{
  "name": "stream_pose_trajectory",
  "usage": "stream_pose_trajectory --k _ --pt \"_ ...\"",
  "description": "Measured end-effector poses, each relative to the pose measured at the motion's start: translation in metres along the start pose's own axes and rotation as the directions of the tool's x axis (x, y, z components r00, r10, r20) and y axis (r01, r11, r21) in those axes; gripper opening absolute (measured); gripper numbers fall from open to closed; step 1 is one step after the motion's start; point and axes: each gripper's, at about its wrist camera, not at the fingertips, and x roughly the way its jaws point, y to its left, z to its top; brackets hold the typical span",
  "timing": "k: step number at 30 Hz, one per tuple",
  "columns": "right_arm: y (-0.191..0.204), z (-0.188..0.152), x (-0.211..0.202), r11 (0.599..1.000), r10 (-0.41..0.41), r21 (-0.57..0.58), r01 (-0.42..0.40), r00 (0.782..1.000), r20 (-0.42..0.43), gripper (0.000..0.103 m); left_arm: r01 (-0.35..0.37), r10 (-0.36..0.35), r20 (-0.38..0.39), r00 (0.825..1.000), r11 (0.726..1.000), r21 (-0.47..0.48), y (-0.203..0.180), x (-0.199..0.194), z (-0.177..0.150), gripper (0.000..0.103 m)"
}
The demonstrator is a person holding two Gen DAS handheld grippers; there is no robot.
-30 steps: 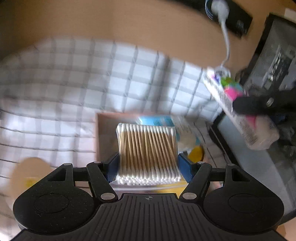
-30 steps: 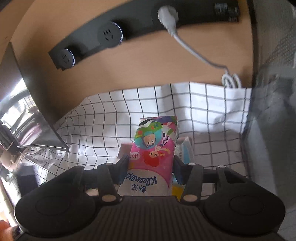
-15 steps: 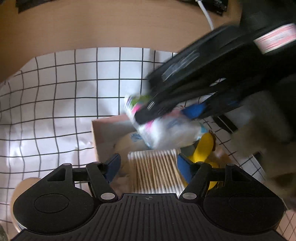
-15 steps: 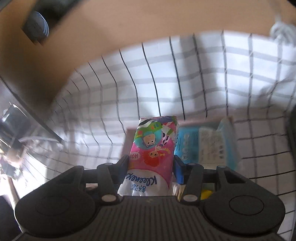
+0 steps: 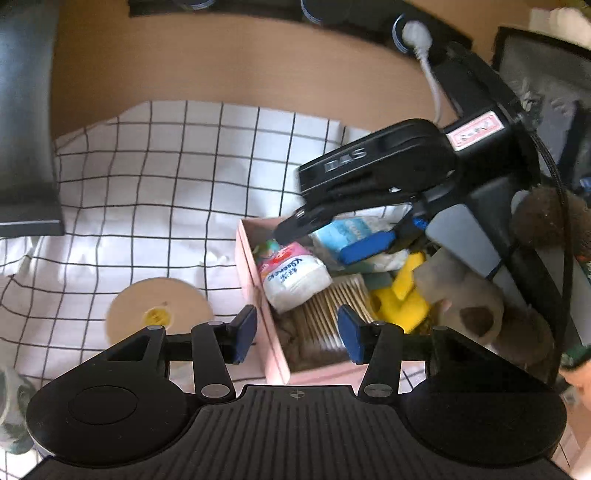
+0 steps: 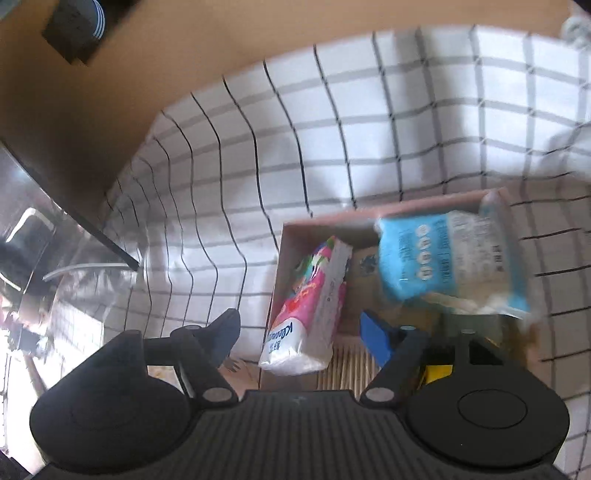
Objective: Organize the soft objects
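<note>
A pink box [image 5: 255,280] stands on the checked cloth, and my left gripper [image 5: 297,336] hovers over its near left wall. The left jaws are closing with nothing gripped; a bundle of cotton swabs [image 5: 332,306] lies in the box below them. A pink tissue pack [image 5: 291,273] rests tilted against the left wall. My right gripper [image 5: 332,236] reaches into the box from the right. In the right wrist view the right gripper [image 6: 299,332] has its jaws opening. The tissue pack [image 6: 310,306] lies between them, clear of both pads. A blue packet [image 6: 443,258] fills the far right of the box [image 6: 388,212].
A yellow object [image 5: 402,291] sits in the box's right side. A tan disc with a yellow centre [image 5: 159,310] lies on the checked cloth [image 5: 166,184] left of the box. A power strip [image 5: 369,22] runs along the wooden back. A fuzzy brown sleeve [image 5: 461,295] is at the right.
The left gripper let go of the cotton swabs, which now lie in the box, and drew back. The right gripper came down into the box and spread its jaws off the tissue pack.
</note>
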Motion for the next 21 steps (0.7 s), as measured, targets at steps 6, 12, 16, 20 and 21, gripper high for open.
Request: stream_pose_trajectory --k 6,12,16,20,21 --pt "0.019 -0.066 -0.054 0.988 -0.102 -0.095 0.126 0.969 0.224 0.080 0.011 -0.011 -0.002 1.000 1.000 -0.020 0.016 -0.022 -0.035 0.053" --pt "0.011 -0.146 -0.072 0.955 -0.151 -0.216 0.205 0.958 0.242 0.086 -0.097 0.094 -0.039 0.995 0.992 -0.075 0.015 -0.029 -0.094 0.053" --pt "-0.020 -0.169 -0.050 0.928 -0.208 -0.283 0.243 0.967 0.146 0.086 -0.197 0.188 -0.082 0.979 0.971 -0.134 0.005 -0.024 -0.116 0.053" --pt "-0.046 -0.181 -0.031 0.913 -0.211 -0.337 0.229 0.973 0.088 0.086 -0.303 0.298 -0.052 0.953 0.935 -0.182 -0.015 -0.010 -0.131 0.056" --pt "-0.051 -0.184 -0.028 0.908 -0.208 -0.355 0.223 0.975 0.080 0.086 -0.319 0.318 -0.031 0.947 0.931 -0.180 -0.020 -0.008 -0.133 0.058"
